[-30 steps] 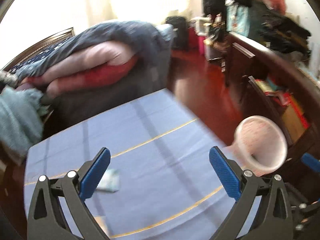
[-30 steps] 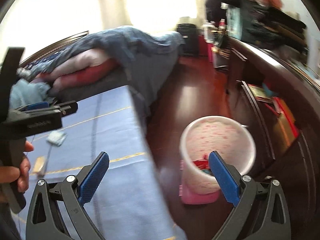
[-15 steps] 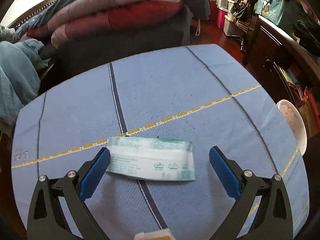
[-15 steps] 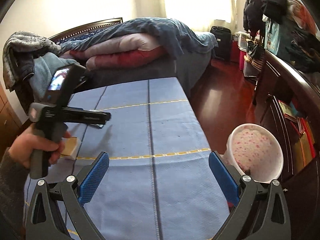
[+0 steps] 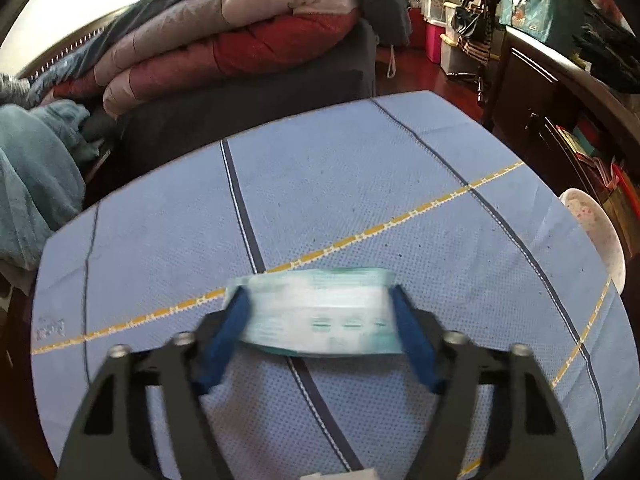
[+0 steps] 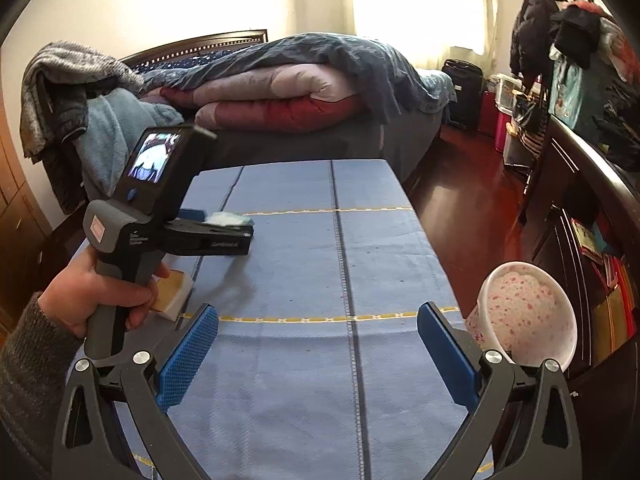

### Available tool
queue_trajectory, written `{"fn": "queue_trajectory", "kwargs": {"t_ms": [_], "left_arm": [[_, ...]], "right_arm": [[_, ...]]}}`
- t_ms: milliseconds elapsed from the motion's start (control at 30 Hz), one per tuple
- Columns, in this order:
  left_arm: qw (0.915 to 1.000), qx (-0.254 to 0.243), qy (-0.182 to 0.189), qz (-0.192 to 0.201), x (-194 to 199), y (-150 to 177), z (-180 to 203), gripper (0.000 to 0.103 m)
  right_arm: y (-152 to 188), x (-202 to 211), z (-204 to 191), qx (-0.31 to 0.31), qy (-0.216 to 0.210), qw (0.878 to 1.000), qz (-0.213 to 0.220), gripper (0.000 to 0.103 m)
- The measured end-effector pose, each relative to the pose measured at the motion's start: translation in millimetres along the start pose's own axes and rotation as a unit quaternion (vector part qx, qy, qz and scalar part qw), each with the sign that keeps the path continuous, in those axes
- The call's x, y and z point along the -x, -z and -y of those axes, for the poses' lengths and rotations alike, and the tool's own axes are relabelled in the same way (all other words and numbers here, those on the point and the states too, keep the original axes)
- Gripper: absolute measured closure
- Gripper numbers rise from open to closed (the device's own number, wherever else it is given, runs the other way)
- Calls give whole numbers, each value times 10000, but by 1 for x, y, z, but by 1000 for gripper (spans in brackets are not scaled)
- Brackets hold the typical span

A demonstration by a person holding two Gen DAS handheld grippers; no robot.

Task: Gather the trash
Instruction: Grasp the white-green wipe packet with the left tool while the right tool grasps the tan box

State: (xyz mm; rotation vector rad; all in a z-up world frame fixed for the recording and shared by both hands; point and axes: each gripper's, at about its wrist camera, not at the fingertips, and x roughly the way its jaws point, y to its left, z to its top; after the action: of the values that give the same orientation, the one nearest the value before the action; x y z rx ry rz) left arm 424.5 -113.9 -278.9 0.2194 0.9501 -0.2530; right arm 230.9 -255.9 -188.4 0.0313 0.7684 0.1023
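A white and green wrapper (image 5: 320, 312) lies on the blue tablecloth (image 5: 360, 184). My left gripper (image 5: 318, 312) has closed in on it, its blue pads touching both ends of the wrapper. In the right wrist view the left gripper (image 6: 224, 224) holds the wrapper (image 6: 230, 219) just above the cloth. My right gripper (image 6: 318, 356) is open and empty over the near part of the table. A white bin with pink speckles (image 6: 528, 312) stands on the floor off the table's right edge; it also shows in the left wrist view (image 5: 596, 232).
A small yellow and white box (image 6: 172, 292) lies on the cloth under the left hand. A bed with folded quilts (image 6: 280, 96) stands behind the table. Dark cabinets (image 6: 580, 208) line the right wall across the red wooden floor (image 6: 472, 208).
My left gripper has moved down onto the wrapper and its jaws have closed on the wrapper's ends. My right gripper has shifted slightly; it stays open.
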Motion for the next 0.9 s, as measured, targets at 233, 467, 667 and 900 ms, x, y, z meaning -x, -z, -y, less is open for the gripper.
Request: {"fn": "queue_trajectory", "kwargs": {"t_ms": [233,467,667,900], "left_arm": [[9989,297,256,258,23,-3,-17,73],[9973,553,211,432,41,6,-49,79],[9916,1091,147,671,60,27,-95,84],[9808,1683,194,969,76,54,-146,87]], "right_arm": [[2,-3,-21,202,-78,9998,-54,4],[2,-5,-41,360,-232,9990,-84,4],[-1,-11,-59,525,-337,9980,-85,4],[-2,-24,-87,725,-488,9961,-146,4]]}}
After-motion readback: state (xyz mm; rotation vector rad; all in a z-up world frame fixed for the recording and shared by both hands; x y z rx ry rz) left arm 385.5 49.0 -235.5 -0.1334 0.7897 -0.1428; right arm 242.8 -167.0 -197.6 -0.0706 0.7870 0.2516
